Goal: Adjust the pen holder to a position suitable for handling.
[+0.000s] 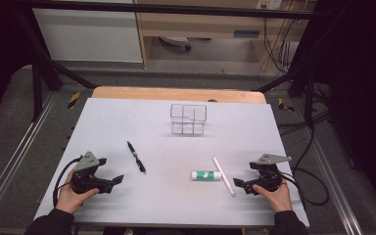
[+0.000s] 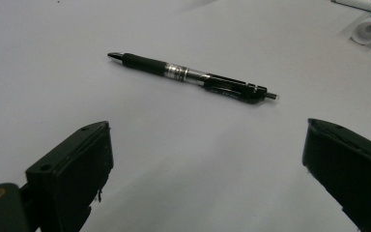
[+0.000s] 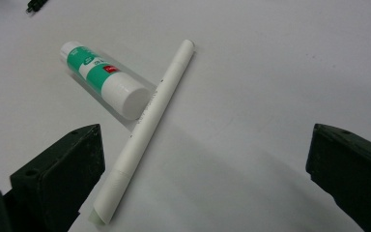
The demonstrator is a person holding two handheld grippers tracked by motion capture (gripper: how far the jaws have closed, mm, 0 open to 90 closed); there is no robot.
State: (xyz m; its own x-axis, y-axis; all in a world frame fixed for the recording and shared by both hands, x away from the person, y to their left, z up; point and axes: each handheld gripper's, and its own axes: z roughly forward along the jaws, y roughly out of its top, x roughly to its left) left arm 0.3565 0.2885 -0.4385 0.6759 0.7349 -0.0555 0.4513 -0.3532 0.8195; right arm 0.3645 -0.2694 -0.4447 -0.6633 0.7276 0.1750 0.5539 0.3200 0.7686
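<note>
Holding both grippers open, gripping nothing | left gripper [image 1: 111, 170] is resting lower left, black pen [image 1: 136, 156] beside | right gripper [image 1: 244, 175] is resting lower right, near white pen [image 1: 223, 176] touching glue stick [image 1: 204, 175]

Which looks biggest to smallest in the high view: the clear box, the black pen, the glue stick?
1. clear box, though it sits farther from the camera
2. black pen
3. glue stick

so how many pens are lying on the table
2: a black pen lies ahead of the left gripper, and a white pen lies by the right gripper, touching the glue stick.
</note>
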